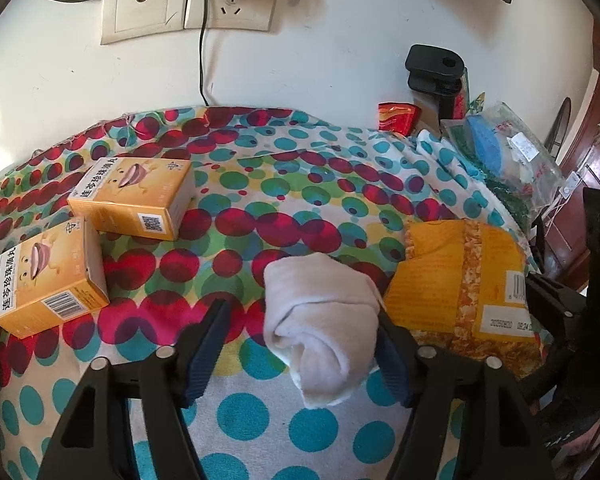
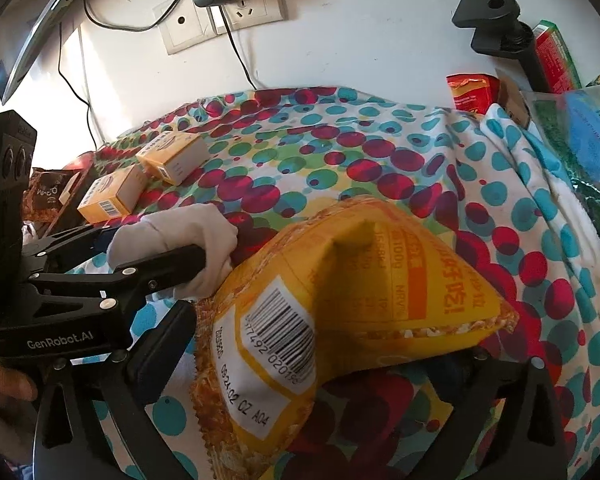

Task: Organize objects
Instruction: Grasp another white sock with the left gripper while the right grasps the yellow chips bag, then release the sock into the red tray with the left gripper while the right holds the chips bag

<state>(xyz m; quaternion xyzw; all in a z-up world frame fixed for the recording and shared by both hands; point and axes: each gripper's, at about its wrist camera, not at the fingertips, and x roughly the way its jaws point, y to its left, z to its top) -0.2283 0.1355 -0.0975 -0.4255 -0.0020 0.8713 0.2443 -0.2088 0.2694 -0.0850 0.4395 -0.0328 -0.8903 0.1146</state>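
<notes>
A rolled white cloth lies on the dotted tablecloth between the fingers of my left gripper. The jaws are open around it: the right finger touches it, the left finger stands apart. In the right wrist view the left gripper and the cloth show at the left. My right gripper is shut on a yellow snack bag and holds it tilted just above the table. The bag also shows in the left wrist view. Two orange medicine boxes lie at the far left.
A dotted tablecloth covers the table, against a white wall with sockets and cables. At the back right are a red packet, a black clamp and a clear bag with blue and green contents. A brown packet lies at the table's left edge.
</notes>
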